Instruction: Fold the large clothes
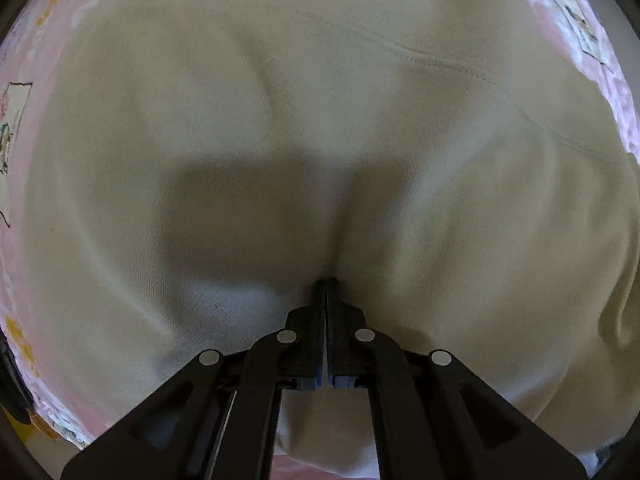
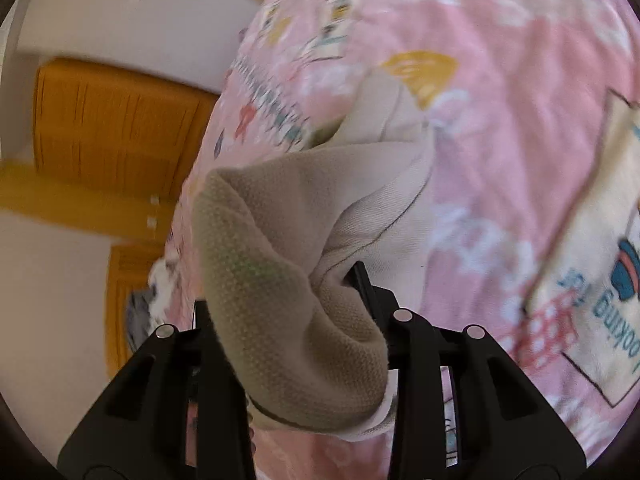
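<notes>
A large cream knit garment (image 1: 320, 128) lies spread over a pink printed bedsheet (image 1: 24, 248) and fills the left wrist view. My left gripper (image 1: 327, 284) is shut, its tips pinching a fold of the cream cloth. In the right wrist view my right gripper (image 2: 320, 280) is shut on a bunched part of the same cream garment (image 2: 288, 280), which drapes over the fingers and hides the left finger's tip. The cloth hangs above the pink sheet (image 2: 500, 160).
The bed's edge runs down the left of the right wrist view. Beyond it are a white floor (image 2: 52, 320) and orange wooden furniture (image 2: 116, 128). A dark object (image 1: 12, 392) sits at the sheet's left edge in the left wrist view.
</notes>
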Demonstrator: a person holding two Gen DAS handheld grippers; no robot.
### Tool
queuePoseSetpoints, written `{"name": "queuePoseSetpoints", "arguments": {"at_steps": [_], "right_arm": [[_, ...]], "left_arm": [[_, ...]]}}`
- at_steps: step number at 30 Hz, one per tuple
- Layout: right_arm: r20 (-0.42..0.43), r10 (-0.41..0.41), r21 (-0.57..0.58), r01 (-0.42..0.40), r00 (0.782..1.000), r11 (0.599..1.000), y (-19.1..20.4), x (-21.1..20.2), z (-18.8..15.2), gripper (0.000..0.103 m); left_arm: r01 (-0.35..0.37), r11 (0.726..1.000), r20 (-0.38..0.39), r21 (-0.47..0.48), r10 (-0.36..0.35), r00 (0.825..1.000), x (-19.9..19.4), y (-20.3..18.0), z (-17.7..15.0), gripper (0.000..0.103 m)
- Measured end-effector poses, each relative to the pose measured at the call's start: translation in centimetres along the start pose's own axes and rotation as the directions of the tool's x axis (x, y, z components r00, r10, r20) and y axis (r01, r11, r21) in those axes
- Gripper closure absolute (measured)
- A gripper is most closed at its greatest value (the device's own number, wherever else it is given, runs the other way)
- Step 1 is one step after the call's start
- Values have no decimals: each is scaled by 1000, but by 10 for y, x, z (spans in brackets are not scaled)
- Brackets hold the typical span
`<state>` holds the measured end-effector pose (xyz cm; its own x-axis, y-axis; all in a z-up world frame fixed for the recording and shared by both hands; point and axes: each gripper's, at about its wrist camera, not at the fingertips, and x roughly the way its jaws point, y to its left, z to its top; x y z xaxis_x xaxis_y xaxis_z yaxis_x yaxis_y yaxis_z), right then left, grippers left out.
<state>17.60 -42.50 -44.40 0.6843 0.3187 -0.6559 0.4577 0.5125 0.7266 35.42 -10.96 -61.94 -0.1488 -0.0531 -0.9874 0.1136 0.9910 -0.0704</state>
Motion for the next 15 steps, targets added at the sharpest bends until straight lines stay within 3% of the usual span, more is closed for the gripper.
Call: {"name": "queuePoseSetpoints", "arguments": {"at_steps": [3, 6, 8, 10, 12, 14, 15], "right_arm": [[-24, -39, -152, 35, 999, 988, 42, 6, -7, 72], [-39, -47, -250, 36, 998, 968, 74, 7, -15, 72], [-42, -45, -299, 30, 998, 954, 91, 7, -20, 72], [-50, -40, -320, 22, 998, 947, 103, 11, -23, 72], [-60, -40, -331, 18, 997, 944, 111, 14, -26, 72], [-71, -38, -329, 13, 997, 944, 112, 22, -23, 72], [-72, -39, -330, 13, 997, 944, 112, 21, -23, 72]], "left_arm": [[1, 1000, 5, 17, -1, 1000, -9, -1, -4, 102], [119, 992, 29, -34, -118, 993, -40, 12, -14, 102], [268, 959, 51, -96, -264, 963, -65, 27, -27, 102], [404, 904, 63, -143, -399, 915, -80, 37, -43, 102], [490, 855, 38, -169, -491, 870, -75, 35, -58, 102], [521, 835, 34, -174, -524, 851, -61, 28, -72, 102], [510, 840, 24, -187, -515, 857, -45, 26, -79, 102]]}}
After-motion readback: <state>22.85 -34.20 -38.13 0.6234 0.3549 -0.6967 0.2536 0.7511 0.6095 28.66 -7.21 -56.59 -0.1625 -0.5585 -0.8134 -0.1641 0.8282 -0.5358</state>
